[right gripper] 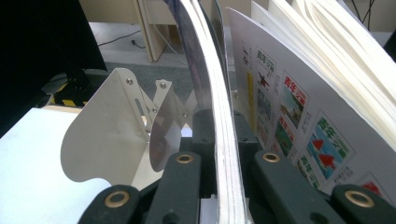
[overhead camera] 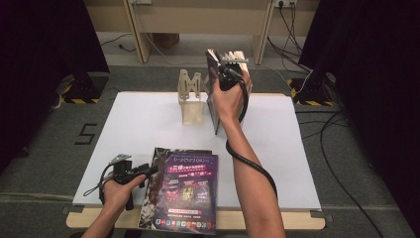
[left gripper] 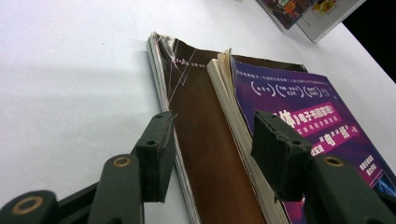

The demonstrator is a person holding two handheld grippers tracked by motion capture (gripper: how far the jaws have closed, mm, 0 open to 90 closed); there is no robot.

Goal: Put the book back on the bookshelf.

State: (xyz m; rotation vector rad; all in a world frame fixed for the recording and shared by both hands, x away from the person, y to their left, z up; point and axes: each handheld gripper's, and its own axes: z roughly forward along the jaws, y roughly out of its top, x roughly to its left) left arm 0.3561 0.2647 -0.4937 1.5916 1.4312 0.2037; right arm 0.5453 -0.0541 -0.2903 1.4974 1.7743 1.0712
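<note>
Cream-coloured folding book rack (overhead camera: 192,99) near far edge of white table (overhead camera: 133,129), its curved dividers (right gripper: 100,140) fanned open. Standing beside it, at far centre: upright magazine (overhead camera: 214,99), pinched along its edge by right gripper (overhead camera: 229,74), jaws clamped tight on pages (right gripper: 223,154). More upright books (right gripper: 299,107) leaning just behind. Lying flat at near edge: stack of purple-covered magazines (overhead camera: 183,191), overhanging table's front. Left gripper (overhead camera: 130,172) just beside stack's left side, jaws spread wide, straddling dark spine (left gripper: 205,140), pads not touching.
</note>
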